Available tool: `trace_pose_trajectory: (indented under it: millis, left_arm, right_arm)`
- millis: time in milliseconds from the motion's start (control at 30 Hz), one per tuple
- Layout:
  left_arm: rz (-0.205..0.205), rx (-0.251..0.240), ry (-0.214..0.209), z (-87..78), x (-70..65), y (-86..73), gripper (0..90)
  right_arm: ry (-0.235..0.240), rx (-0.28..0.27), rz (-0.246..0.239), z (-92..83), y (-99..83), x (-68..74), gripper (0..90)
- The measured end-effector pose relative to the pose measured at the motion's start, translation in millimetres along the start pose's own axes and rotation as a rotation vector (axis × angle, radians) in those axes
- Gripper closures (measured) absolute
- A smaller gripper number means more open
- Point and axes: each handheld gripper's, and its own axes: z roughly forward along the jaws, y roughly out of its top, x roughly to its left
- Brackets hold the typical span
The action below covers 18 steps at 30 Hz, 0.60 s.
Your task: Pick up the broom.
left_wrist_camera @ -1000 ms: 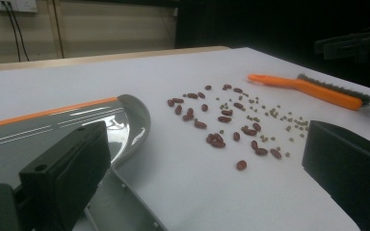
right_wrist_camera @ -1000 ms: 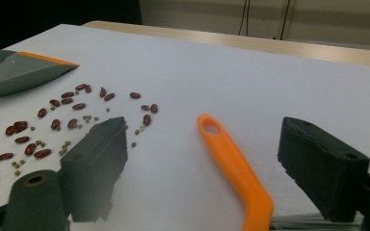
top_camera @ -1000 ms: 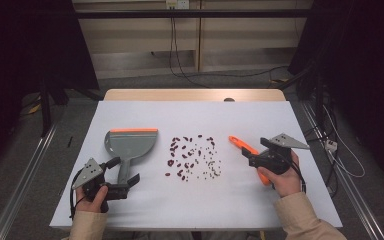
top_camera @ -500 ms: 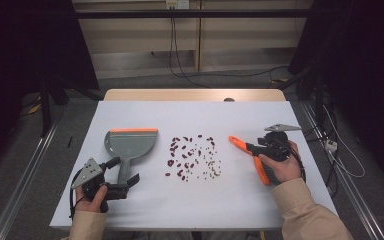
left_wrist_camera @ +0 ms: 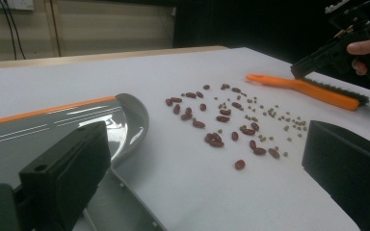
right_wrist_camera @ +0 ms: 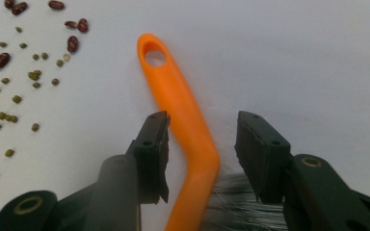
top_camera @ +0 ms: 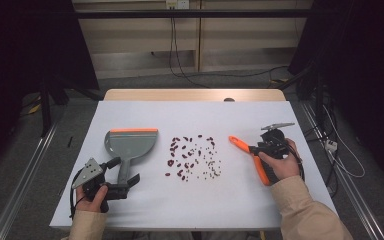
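Dustpan [top_camera: 130,145] lies at the desk's [top_camera: 200,210] left, its handle between the left hand-held gripper's [top_camera: 125,181] spread jaws. Beans [top_camera: 192,156] sit mid-desk. Right hand-held gripper [right_wrist_camera: 200,144], jaws just closing, straddles the orange brush [right_wrist_camera: 183,110] without pinching. No legible writing.

Your left hand [top_camera: 94,192] rests low at the near left of the table, wrapped around the left gripper [top_camera: 125,172], whose jaws point forward and stand wide apart, level with the surface. Your right forearm comes in from the bottom right, sleeve covering the wrist, and your right hand [top_camera: 280,162] grips the right gripper [right_wrist_camera: 202,144] tilted down toward the tabletop. Its jaws have just been closing; the left pad sits almost against what lies between them, the right pad apart from it.
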Motion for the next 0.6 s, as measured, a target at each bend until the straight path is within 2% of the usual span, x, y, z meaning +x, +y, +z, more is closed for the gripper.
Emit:
trace_pose_trajectory:
  millis: [100, 233, 400, 467, 600]
  left_arm:
    - [0.000, -0.002, -0.002, 0.0, -0.2, 0.1, 2.7]
    - [0.002, 0.002, -0.001, 0.0, 0.4, -0.2, 2.8]
    - [0.005, 0.005, -0.001, 0.3, 0.1, -0.1, 2.8]
    - [0.007, 0.008, -0.002, 0.5, 0.0, -0.2, 2.7]
    - [0.009, 0.006, -0.004, 0.7, -0.3, 0.0, 2.7]
  right_arm:
    - [0.004, 0.018, 0.009, 2.9, 0.1, -1.2, 60.2]
    - [-0.012, 0.049, 0.007, 6.3, -0.5, -1.9, 62.0]
    - [0.020, 0.078, 0.023, 11.4, -1.1, -3.8, 64.8]
    - [0.036, 0.094, 0.014, 14.7, -1.2, -2.2, 65.2]
    - [-0.005, 0.112, -0.007, 18.2, -0.7, 3.8, 64.0]
